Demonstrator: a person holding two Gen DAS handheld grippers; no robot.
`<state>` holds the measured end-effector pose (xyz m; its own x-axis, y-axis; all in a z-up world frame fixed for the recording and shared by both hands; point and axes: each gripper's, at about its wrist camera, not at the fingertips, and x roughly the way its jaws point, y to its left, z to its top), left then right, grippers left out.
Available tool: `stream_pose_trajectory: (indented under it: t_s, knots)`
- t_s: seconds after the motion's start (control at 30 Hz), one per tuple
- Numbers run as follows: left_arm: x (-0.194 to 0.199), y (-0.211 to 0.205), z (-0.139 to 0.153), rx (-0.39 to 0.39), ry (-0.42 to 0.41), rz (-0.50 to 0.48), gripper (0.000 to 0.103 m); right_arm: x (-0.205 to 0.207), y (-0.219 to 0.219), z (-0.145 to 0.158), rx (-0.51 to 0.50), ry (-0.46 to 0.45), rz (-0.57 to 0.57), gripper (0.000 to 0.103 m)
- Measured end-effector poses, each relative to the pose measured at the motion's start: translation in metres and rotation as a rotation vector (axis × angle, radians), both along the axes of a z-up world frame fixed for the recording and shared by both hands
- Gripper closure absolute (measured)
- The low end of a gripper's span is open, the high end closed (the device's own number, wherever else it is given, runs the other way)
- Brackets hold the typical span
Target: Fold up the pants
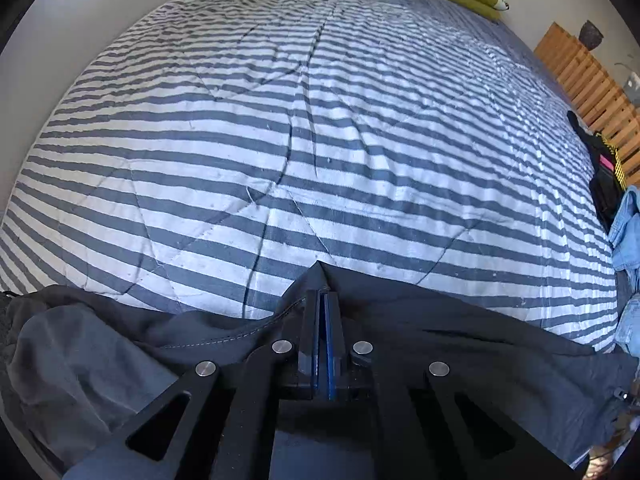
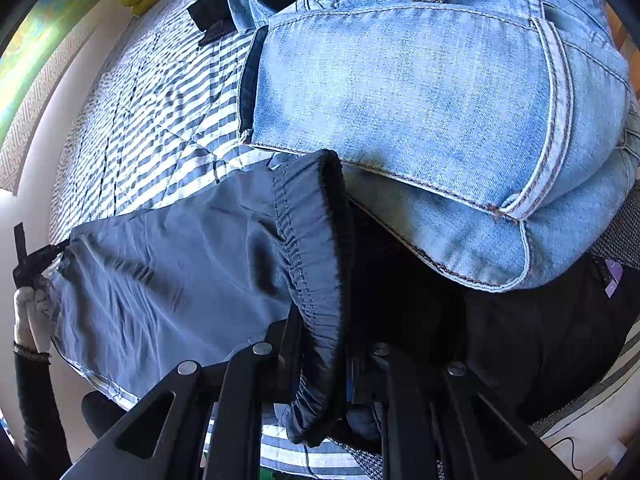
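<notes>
Dark grey pants lying stretched along near edge of bed, over striped quilt. Left gripper pinching hem-side fabric edge, jaws pressed together on cloth, pointing steeply down. Right gripper clamping elastic waistband, band bunching up between jaws. Blue jeans piling just beyond waistband, touching it, toward right edge of bed. Black garment lying beneath jeans. Gloved hand showing at far end of pants, in right wrist view.
</notes>
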<state>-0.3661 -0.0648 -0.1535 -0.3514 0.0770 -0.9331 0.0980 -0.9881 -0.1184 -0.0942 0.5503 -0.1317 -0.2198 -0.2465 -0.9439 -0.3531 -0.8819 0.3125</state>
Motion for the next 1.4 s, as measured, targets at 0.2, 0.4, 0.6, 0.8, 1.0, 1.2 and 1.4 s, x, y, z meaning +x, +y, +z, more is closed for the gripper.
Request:
stream_pose_trajectory:
  t_s: [0.2, 0.4, 0.6, 0.8, 1.0, 1.2, 1.4]
  knots:
    - [-0.016, -0.003, 0.026, -0.018, 0.067, 0.023, 0.102, 0.004, 0.005, 0.000, -0.007, 0.012, -0.030, 0.089]
    - [-0.040, -0.021, 0.015, -0.011, 0.042, 0.050, 0.088, 0.004, 0.008, -0.004, -0.015, 0.007, -0.042, 0.090]
    - [0.026, -0.069, 0.089, 0.046, 0.206, 0.089, 0.071, 0.002, 0.004, 0.002, -0.027, 0.020, -0.023, 0.090]
    - [0.141, -0.098, 0.116, 0.030, 0.289, 0.141, 0.067, 0.007, -0.017, 0.038, -0.102, 0.105, 0.004, 0.090]
    - [0.213, -0.138, 0.074, -0.020, 0.254, 0.250, 0.066, -0.015, -0.109, 0.120, -0.132, 0.250, 0.213, 0.090]
    - [0.250, -0.183, 0.055, 0.087, 0.300, 0.319, 0.066, -0.054, -0.262, 0.187, -0.135, 0.383, 0.489, 0.090]
    - [0.268, -0.240, 0.036, 0.191, 0.348, 0.390, 0.067, -0.094, -0.442, 0.210, -0.186, 0.447, 0.719, 0.090]
